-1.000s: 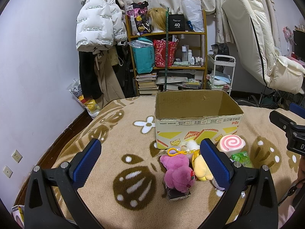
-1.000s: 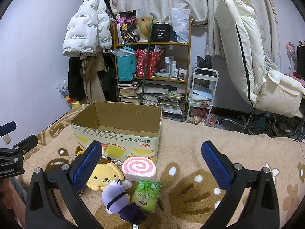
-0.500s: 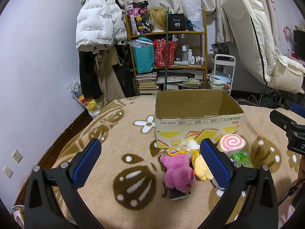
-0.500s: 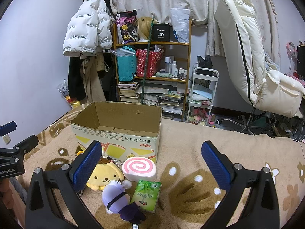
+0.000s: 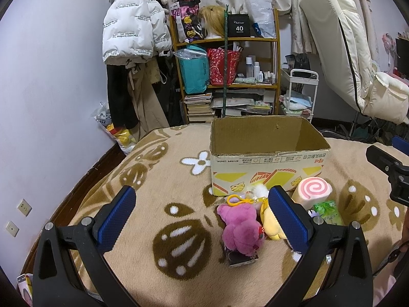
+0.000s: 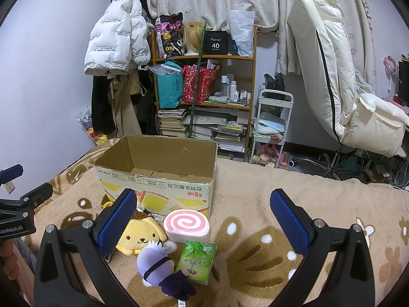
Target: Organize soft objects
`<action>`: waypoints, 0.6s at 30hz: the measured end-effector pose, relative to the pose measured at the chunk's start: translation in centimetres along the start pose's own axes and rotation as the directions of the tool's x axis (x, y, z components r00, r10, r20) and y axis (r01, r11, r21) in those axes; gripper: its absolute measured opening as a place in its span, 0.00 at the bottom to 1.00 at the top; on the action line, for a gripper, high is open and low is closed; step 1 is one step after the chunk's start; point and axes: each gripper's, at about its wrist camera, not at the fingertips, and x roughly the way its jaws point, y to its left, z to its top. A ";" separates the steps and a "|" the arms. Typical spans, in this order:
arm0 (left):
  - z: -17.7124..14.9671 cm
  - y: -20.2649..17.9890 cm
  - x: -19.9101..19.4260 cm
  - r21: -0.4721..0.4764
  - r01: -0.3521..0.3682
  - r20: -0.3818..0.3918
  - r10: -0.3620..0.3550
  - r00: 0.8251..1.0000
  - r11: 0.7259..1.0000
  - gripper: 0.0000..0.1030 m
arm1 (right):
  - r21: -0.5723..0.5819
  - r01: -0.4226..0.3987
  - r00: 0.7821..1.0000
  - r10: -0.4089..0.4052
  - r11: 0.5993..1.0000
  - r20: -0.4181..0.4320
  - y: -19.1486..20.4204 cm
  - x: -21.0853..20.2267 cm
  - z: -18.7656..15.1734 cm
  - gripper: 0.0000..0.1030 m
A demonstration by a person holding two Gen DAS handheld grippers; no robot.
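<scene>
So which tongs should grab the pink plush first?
Left, probably. The pink plush lies between the open left tongs, nearer their right finger. The right tongs, also open, frame the swirl cushion and tissue pack; no pink plush shows there.

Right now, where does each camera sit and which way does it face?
Left wrist: on the left tongs, looking over the blanket at the pink plush; both blue pads open, right tongs at the frame's right edge.
Right wrist: on the right tongs, looking at the swirl cushion; pads open, left tongs at left edge.
Both see the cardboard box and shelf.
</scene>
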 end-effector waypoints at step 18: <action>0.6 0.2 4.6 -0.065 0.066 -0.186 -0.077 0.980 0.996 0.99 | 0.105 -0.038 0.995 0.048 0.994 -0.093 -1.1 4.1 0.0 1.00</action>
